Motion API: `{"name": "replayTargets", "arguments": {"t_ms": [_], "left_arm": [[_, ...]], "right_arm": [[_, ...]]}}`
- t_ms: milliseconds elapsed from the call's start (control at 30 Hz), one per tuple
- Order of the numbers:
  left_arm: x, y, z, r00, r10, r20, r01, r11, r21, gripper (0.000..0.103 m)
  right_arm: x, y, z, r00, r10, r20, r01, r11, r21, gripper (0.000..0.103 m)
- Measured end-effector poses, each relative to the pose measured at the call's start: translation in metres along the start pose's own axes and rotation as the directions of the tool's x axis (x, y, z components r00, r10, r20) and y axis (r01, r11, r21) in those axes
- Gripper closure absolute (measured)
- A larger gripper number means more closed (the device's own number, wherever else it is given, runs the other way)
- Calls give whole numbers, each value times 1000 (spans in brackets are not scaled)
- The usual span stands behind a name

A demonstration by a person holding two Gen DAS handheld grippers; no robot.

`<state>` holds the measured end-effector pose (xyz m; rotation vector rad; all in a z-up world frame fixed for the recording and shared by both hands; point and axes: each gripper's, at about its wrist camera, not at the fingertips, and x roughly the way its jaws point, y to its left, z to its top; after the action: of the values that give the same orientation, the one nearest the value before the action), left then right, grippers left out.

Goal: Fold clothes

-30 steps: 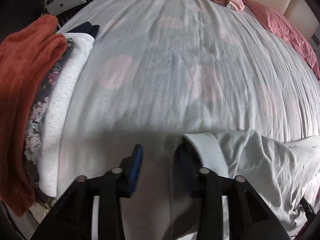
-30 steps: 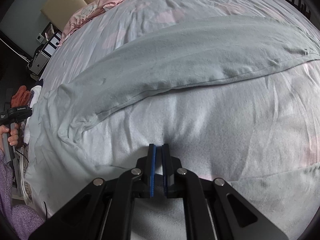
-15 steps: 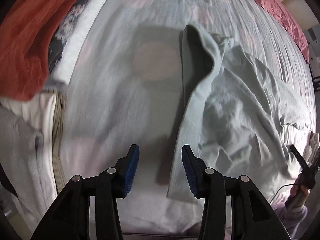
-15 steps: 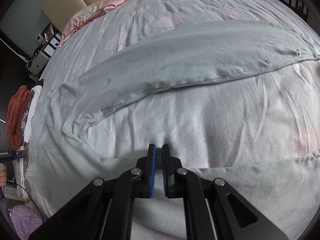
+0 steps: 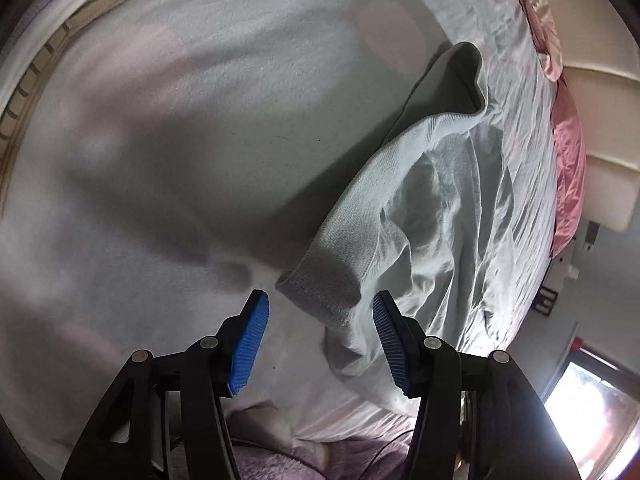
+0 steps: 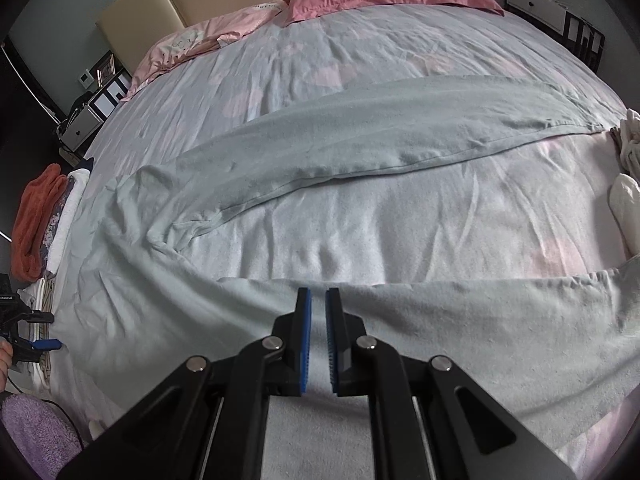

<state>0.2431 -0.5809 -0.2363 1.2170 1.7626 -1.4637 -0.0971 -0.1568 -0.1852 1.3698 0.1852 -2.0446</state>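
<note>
My left gripper has its jaws apart, and they have just been widening. The ribbed cuff of the pale mint garment lies just ahead of the gap and a little toward my right-hand pad; neither blue pad presses on it. From the cuff the sleeve runs away from the jaws to a gaping fold of ribbed edge whose inside is in shadow, so I cannot tell which opening it is. A broad dark shadow covers the bedsheet ahead of my left-hand pad, and this view is soft with blur. Under the jaws, at the bottom edge, something fuzzy and lilac is mostly hidden by my own black fingers.

My right gripper has its jaws nearly together, a thin slit between the pads. Mint cloth fills that slit and spreads to both sides beneath the fingers, so the jaws look pinched on the garment, though the contact itself is hidden by the pads. Ahead of them the fabric stretches across the bed as a long band with a hemmed edge, its far right end cut off near a heap of white cloth. Far left of the jaws a rust-orange folded pile sits at the mattress edge, the layers beneath it hard to separate. The left gripper shows small at the left border, partly cut off.
</note>
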Motion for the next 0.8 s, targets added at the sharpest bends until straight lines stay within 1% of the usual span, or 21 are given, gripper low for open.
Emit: {"name": "replayTargets", "arguments": {"t_ms": [33, 67, 100, 133, 200, 233, 300, 333, 367, 400, 433, 467, 500, 533, 567, 600, 633, 700, 800], "left_arm": [[1, 2, 0, 1000, -3, 31, 4, 1000, -22, 57], [2, 4, 0, 998, -11, 55, 13, 999, -31, 67], [2, 4, -2, 997, -9, 79, 11, 1000, -26, 71], [1, 0, -5, 995, 3, 103, -3, 1000, 0, 72], [-7, -13, -13, 989, 1, 151, -14, 997, 81, 80], [-14, -21, -18, 984, -15, 179, -9, 991, 132, 81], [-32, -42, -32, 967, -67, 246, 3, 968, 252, 86], [-42, -54, -42, 954, -88, 287, -11, 945, 327, 87], [-51, -66, -53, 939, -108, 328, -37, 913, 407, 91], [-61, -78, -65, 921, -132, 365, -67, 873, 483, 91], [-69, -90, -76, 907, -146, 395, -108, 825, 554, 91], [-72, -100, -87, 901, -138, 412, -160, 776, 610, 92], [-70, -106, -90, 902, -93, 421, -216, 748, 628, 92], [-64, -108, -87, 904, -24, 426, -275, 732, 624, 92], [-59, -109, -84, 901, 45, 431, -332, 711, 620, 93], [-54, -111, -82, 893, 113, 436, -388, 687, 615, 93], [-47, -107, -79, 885, 173, 432, -426, 676, 601, 93], [-31, -85, -73, 873, 276, 403, -473, 683, 556, 94], [-15, -65, -56, 863, 385, 327, -503, 717, 484, 94]], "right_arm": [[-4, -2, -2, 1000, -8, 8, 8, 1000, 3, 94], [-8, -4, -4, 1000, -16, 15, 16, 1000, 6, 94], [-10, -5, -6, 1000, -23, 18, 23, 1000, 10, 94], [-13, -8, -8, 999, -28, 18, 28, 1000, 13, 95], [-15, -11, -10, 999, -36, 14, 36, 999, 22, 94], [-14, -11, -10, 999, -40, 13, 40, 999, 25, 94], [-11, -9, -11, 999, -48, 9, 48, 999, 19, 94], [-9, -8, -11, 999, -52, 8, 52, 999, 16, 94], [-7, -7, -12, 998, -57, 4, 57, 998, 6, 94], [-5, -4, -12, 998, -62, 0, 62, 998, -4, 94], [-4, -2, -14, 998, -65, -3, 65, 998, -15, 94], [-2, -1, -15, 998, -66, -7, 66, 998, -24, 95], [-1, 0, -15, 998, -66, -10, 66, 997, -27, 94], [0, 0, -16, 998, -66, -14, 66, 997, -30, 94], [0, 0, -16, 998, -65, -15, 65, 997, -29, 94], [1, 0, -15, 998, -64, -16, 64, 998, -27, 94], [2, -1, -15, 998, -64, -17, 64, 998, -25, 94], [2, -2, -16, 998, -64, -18, 63, 998, -21, 94], [1, -3, -16, 998, -62, -19, 62, 998, -17, 94]]}}
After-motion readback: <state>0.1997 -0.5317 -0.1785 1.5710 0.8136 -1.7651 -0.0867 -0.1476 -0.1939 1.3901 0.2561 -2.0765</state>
